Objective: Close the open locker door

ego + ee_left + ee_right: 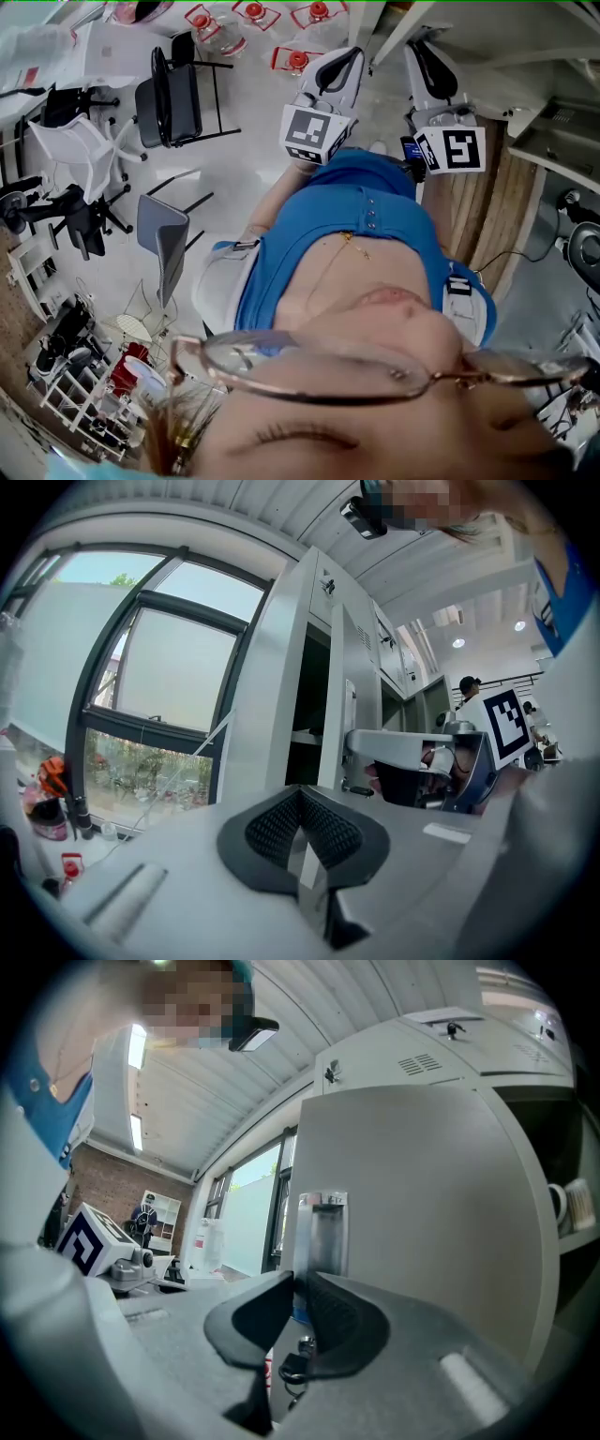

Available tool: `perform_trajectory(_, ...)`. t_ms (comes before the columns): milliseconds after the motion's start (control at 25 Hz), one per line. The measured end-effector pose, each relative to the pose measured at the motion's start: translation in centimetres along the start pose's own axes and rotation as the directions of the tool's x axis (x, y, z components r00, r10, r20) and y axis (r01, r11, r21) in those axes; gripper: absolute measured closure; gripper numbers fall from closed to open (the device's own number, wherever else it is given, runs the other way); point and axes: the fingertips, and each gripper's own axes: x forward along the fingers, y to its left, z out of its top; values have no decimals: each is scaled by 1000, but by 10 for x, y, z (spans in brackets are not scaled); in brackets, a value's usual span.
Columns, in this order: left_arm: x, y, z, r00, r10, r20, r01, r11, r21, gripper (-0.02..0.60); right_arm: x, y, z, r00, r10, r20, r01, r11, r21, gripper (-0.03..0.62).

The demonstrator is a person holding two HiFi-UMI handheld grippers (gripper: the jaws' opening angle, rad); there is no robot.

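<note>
A grey locker (281, 696) stands beside the window with one compartment (307, 714) open and dark inside. Its door (422, 1222) swings out toward me, with a recessed metal handle (323, 1227) near the free edge. My right gripper (298, 1283) is shut on that free edge just below the handle; the left gripper view shows it at the door (422, 766). My left gripper (300, 803) hangs a short way back from the locker, shut with nothing between its pads. Both grippers (339, 67) (424, 56) point away from my body in the head view.
A key ring (298, 1361) hangs from the door's lock under the right jaws. A mug (561, 1206) sits on a shelf inside the locker. A large window (159, 686) is left of the locker. Chairs (173, 98) and red-capped jugs (253, 17) stand on the floor behind.
</note>
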Motion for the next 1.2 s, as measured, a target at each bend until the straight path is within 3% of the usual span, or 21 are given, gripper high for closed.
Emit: perform_trajectory(1200, 51, 34, -2, 989, -145, -34, 145, 989, -4, 581, 57, -28, -8, 993, -120, 11, 120, 993, -3, 559)
